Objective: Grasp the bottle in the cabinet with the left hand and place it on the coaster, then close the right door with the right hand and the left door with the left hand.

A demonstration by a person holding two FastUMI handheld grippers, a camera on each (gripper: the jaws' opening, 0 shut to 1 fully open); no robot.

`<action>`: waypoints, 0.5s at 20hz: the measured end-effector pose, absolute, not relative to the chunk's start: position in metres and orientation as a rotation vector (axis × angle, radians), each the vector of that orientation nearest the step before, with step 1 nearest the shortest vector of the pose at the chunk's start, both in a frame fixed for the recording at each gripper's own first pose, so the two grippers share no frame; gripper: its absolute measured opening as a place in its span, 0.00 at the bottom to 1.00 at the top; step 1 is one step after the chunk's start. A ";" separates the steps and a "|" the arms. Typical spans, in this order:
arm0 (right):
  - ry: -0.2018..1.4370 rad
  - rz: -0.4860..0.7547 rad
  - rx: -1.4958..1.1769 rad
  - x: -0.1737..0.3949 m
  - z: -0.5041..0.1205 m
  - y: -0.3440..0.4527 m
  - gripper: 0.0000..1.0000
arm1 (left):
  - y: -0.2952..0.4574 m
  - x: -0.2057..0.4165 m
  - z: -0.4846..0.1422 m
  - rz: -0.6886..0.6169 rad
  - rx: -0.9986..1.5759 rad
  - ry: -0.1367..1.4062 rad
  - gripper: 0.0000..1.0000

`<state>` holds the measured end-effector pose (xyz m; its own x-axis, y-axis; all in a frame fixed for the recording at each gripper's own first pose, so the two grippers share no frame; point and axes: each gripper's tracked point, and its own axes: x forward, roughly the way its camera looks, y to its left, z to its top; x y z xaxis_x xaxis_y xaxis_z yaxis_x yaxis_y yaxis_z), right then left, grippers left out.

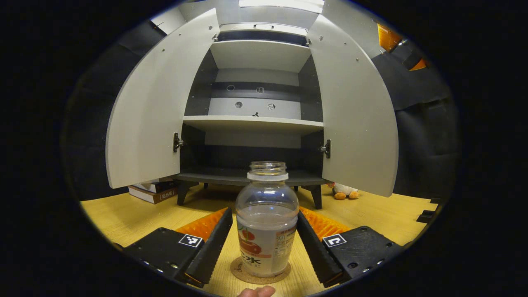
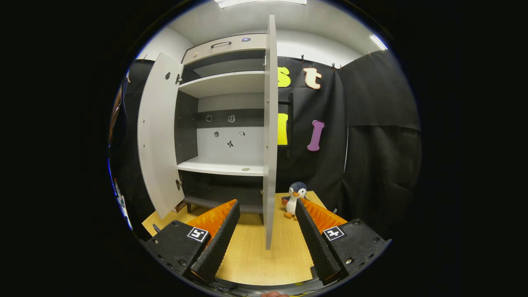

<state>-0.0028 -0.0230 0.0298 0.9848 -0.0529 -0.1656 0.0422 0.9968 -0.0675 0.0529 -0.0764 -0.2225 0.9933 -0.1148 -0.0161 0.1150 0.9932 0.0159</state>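
The cabinet [image 1: 255,119] stands on the bench [image 1: 123,214] with both doors swung wide, its shelves bare. In the right gripper view the right door [image 2: 270,132] is seen edge-on, just ahead of the right hand-held gripper [image 2: 267,231], whose fingers are spread and hold nothing. The left door [image 1: 152,111] hangs open on its hinges. In the left gripper view the bottle [image 1: 267,222] stands upright on the coaster [image 1: 260,273], between the fingers of the left hand-held gripper [image 1: 265,243]; these are parted, with a gap on each side, so the bottle looks released. The placing step seems done. Next, judging by this, the right gripper must push the right door closed, keeping clear of the bottle.
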 end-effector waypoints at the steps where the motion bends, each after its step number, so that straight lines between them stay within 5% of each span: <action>1: 0.164 -0.045 -0.064 -0.004 0.031 -0.023 0.83 | -0.074 0.052 -0.217 -0.112 0.018 0.006 0.92; 10: 0.078 -0.020 0.019 -0.008 0.046 -0.036 0.84 | -0.072 0.043 -0.098 -0.124 -0.020 -0.127 0.93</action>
<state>-0.0084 -0.0360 0.0458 0.9968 -0.0192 -0.0782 0.0207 0.9996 0.0180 0.0435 -0.0724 -0.0984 0.9842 -0.1224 0.1279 0.1250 0.9921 -0.0124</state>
